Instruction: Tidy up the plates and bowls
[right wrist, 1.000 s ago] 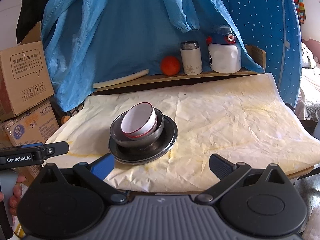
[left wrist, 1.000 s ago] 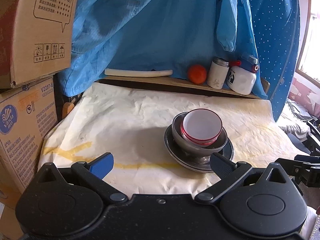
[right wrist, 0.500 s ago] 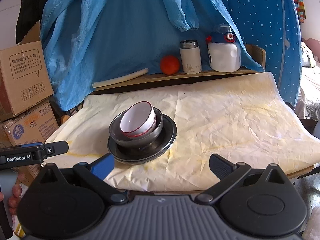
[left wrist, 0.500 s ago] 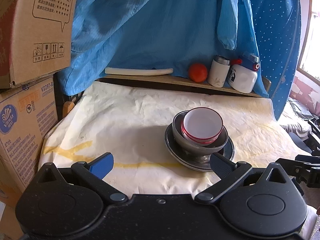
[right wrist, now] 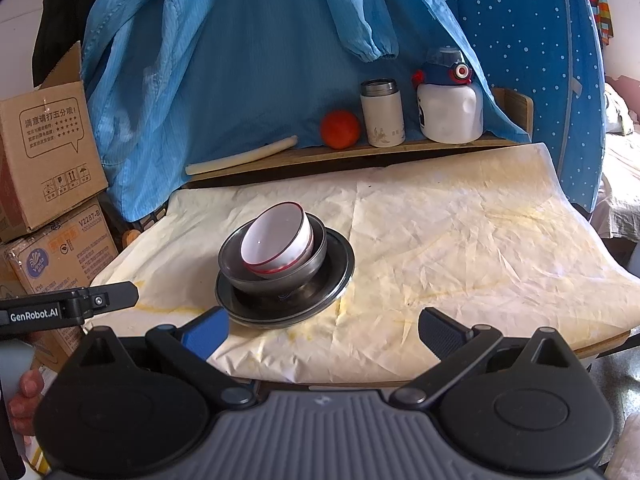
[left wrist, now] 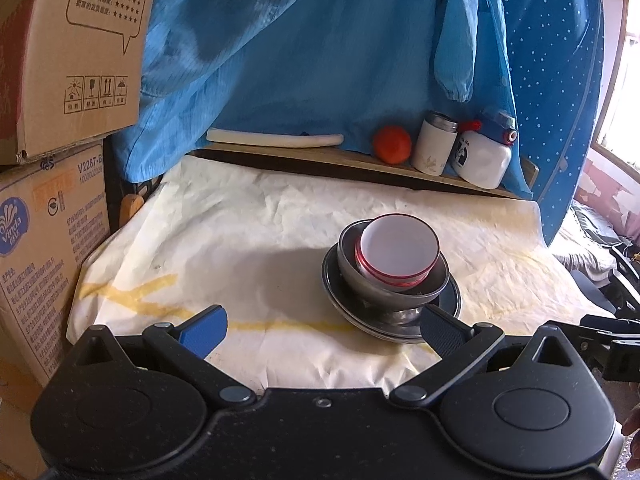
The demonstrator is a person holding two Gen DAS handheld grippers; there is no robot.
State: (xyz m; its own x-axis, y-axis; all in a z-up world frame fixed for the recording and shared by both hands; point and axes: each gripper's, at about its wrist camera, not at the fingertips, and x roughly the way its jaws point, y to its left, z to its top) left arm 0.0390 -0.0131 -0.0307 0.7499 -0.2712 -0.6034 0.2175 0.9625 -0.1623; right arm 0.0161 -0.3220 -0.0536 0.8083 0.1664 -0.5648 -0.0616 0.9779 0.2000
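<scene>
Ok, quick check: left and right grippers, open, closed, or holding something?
Left gripper: open, holding nothing, short of the stacked dishes.
Right gripper: open, holding nothing, also short of the stack.

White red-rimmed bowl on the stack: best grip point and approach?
Pinch the raised rim of the white red-rimmed bowl, one finger inside, one outside, coming from above. It sits tilted inside the grey metal bowl, so its lower wall is buried and only the upper rim is free. Both grippers are open.

Table point(right wrist: 460, 240) w/ creased paper cover; metal plate point(right wrist: 340, 276) sits directly on it.
</scene>
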